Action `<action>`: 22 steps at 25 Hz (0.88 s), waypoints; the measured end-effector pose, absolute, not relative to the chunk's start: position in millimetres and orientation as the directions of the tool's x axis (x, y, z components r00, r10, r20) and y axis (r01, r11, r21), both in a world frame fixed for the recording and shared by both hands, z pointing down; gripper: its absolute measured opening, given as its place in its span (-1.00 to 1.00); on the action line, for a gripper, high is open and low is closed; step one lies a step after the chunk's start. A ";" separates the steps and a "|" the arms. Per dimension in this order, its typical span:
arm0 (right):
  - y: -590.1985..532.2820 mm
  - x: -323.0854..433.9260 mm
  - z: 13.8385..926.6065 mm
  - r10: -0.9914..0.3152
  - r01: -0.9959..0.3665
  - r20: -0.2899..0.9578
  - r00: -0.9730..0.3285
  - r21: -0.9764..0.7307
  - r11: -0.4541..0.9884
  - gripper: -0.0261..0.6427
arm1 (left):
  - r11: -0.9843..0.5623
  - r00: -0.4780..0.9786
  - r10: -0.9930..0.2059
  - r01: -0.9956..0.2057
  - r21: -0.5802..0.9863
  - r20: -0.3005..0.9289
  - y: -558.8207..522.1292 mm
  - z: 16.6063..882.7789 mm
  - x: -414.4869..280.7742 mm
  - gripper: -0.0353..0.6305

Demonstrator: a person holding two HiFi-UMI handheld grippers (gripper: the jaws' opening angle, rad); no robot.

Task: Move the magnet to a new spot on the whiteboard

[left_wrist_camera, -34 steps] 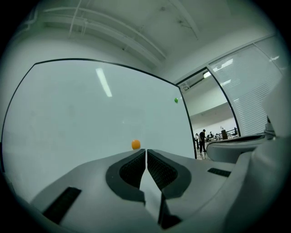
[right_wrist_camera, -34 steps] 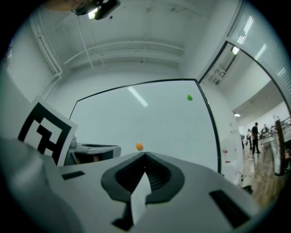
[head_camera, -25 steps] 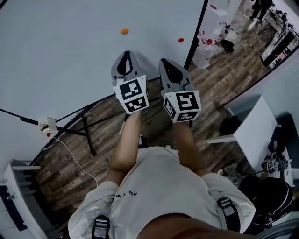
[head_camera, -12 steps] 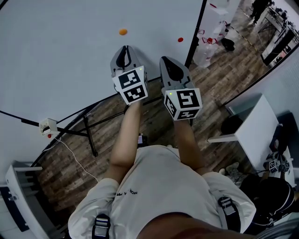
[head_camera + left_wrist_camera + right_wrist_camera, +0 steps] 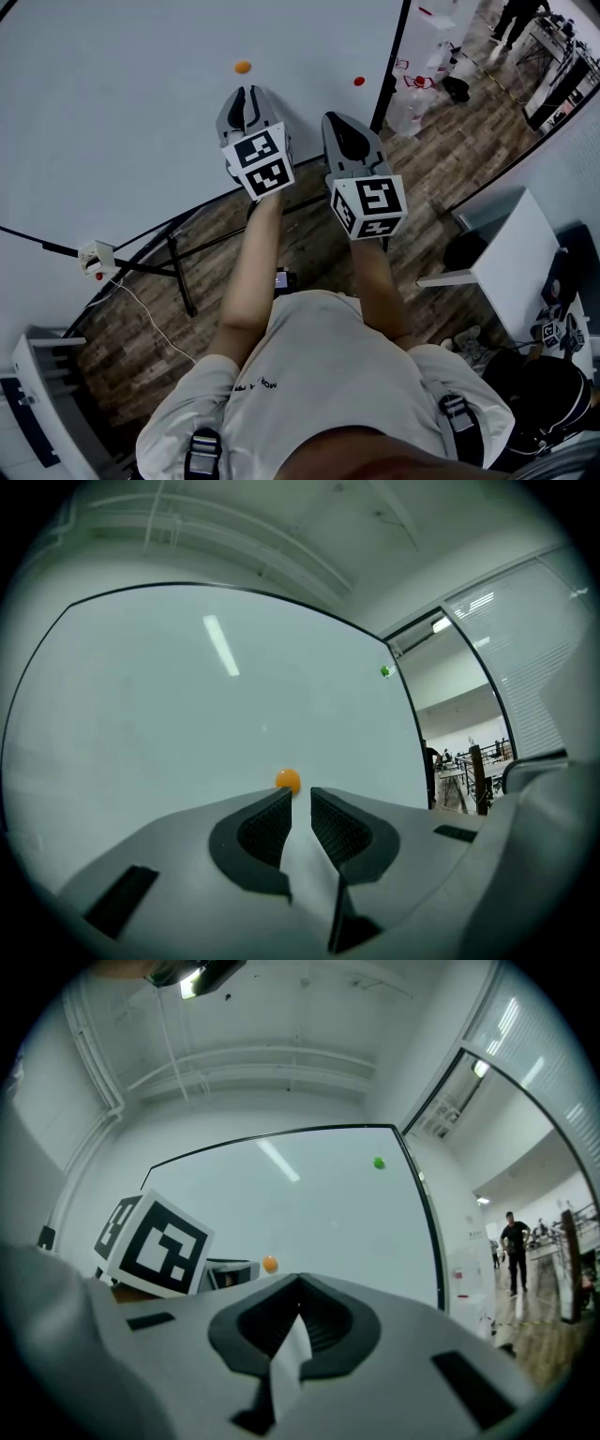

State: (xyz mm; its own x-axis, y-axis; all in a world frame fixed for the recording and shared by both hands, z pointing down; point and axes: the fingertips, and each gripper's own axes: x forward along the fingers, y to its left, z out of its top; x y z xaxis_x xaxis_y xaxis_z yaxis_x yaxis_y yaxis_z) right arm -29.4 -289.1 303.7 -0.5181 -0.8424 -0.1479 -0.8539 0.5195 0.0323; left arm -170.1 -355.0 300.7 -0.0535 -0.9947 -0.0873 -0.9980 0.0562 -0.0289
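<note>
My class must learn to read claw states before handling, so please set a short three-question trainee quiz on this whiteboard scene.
1. True or false: the orange magnet sits on the whiteboard, outside the jaws of the left claw.
2. Which claw is shut? A: left claw. B: right claw.
3. In the head view, which claw is nearer the orange magnet?
Key: 1 true; those jaws have just been opening, nothing between them. 2 B. 3 left claw.

readable text: none | shirt [image 5: 319, 375] print: small, upside down, illegible | left cube [image 5: 258, 163], right cube [image 5: 371, 206]: black-and-white square patterns, no letters or digits | white stand [image 5: 411, 111] past the whiteboard [image 5: 112, 112] right edge: red marks, too small to read
</note>
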 end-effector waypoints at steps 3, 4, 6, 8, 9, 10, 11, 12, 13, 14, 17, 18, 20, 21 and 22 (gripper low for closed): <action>-291.3 -28.3 303.3 -0.841 -0.853 -0.148 -0.520 0.035 0.521 -0.88 | 0.069 -0.066 -0.994 -0.997 -0.033 -0.088 -360.3 299.1 -170.4 -0.70; -291.3 -28.0 303.4 -0.841 -0.853 -0.149 -0.520 0.036 0.521 -0.88 | 0.072 -0.068 -0.994 -0.997 -0.035 -0.087 -361.6 299.0 -170.2 -0.70; -291.5 -27.2 303.3 -0.841 -0.853 -0.150 -0.520 0.036 0.521 -0.88 | 0.079 -0.076 -0.993 -0.996 -0.039 -0.087 -364.2 298.2 -169.9 -0.68; -292.2 -27.1 302.7 -0.840 -0.852 -0.150 -0.521 0.035 0.522 -0.88 | 0.090 -0.087 -0.993 -0.995 -0.042 -0.086 -367.8 296.5 -171.0 -0.64; -292.8 -27.6 302.2 -0.840 -0.852 -0.149 -0.522 0.035 0.523 -0.88 | 0.095 -0.091 -0.992 -0.995 -0.044 -0.084 -370.1 295.5 -172.1 -0.62; -293.5 -28.4 301.9 -0.840 -0.851 -0.149 -0.522 0.034 0.524 -0.88 | 0.099 -0.095 -0.992 -0.994 -0.046 -0.082 -372.7 294.5 -173.5 -0.60; -294.3 -29.0 302.0 -0.840 -0.851 -0.148 -0.523 0.034 0.524 -0.88 | 0.103 -0.099 -0.992 -0.994 -0.048 -0.080 -375.2 293.8 -174.9 -0.60; -295.0 -29.2 302.3 -0.840 -0.851 -0.147 -0.523 0.034 0.524 -0.88 | 0.106 -0.102 -0.992 -0.993 -0.049 -0.078 -377.5 293.3 -175.9 -0.60; -295.6 -28.8 302.7 -0.840 -0.851 -0.146 -0.522 0.033 0.524 -0.88 | 0.109 -0.105 -0.992 -0.993 -0.050 -0.076 -379.4 293.1 -176.3 -0.60; -296.1 -27.7 303.1 -0.841 -0.852 -0.145 -0.521 0.033 0.523 -0.88 | 0.111 -0.107 -0.992 -0.992 -0.051 -0.073 -381.2 293.4 -176.1 -0.60; -297.6 -24.8 302.5 -0.844 -0.856 -0.147 -0.515 0.031 0.517 -0.88 | 0.112 -0.109 -0.992 -0.992 -0.054 -0.069 -386.6 293.0 -176.6 -0.59; -298.2 -24.7 302.2 -0.845 -0.857 -0.148 -0.514 0.032 0.515 -0.88 | 0.114 -0.110 -0.991 -0.992 -0.055 -0.071 -389.1 292.3 -177.9 -0.57; -298.8 -25.7 302.0 -0.846 -0.857 -0.147 -0.513 0.032 0.515 -0.88 | 0.120 -0.116 -0.991 -0.991 -0.056 -0.068 -393.8 292.2 -181.2 -0.54; -298.6 -26.2 301.7 -0.845 -0.856 -0.147 -0.514 0.032 0.515 -0.88 | 0.124 -0.120 -0.991 -0.991 -0.057 -0.064 -395.8 292.3 -182.3 -0.54; -298.3 -26.1 301.1 -0.845 -0.856 -0.147 -0.514 0.032 0.515 -0.88 | 0.128 -0.124 -0.990 -0.990 -0.058 -0.061 -397.4 292.1 -182.6 -0.54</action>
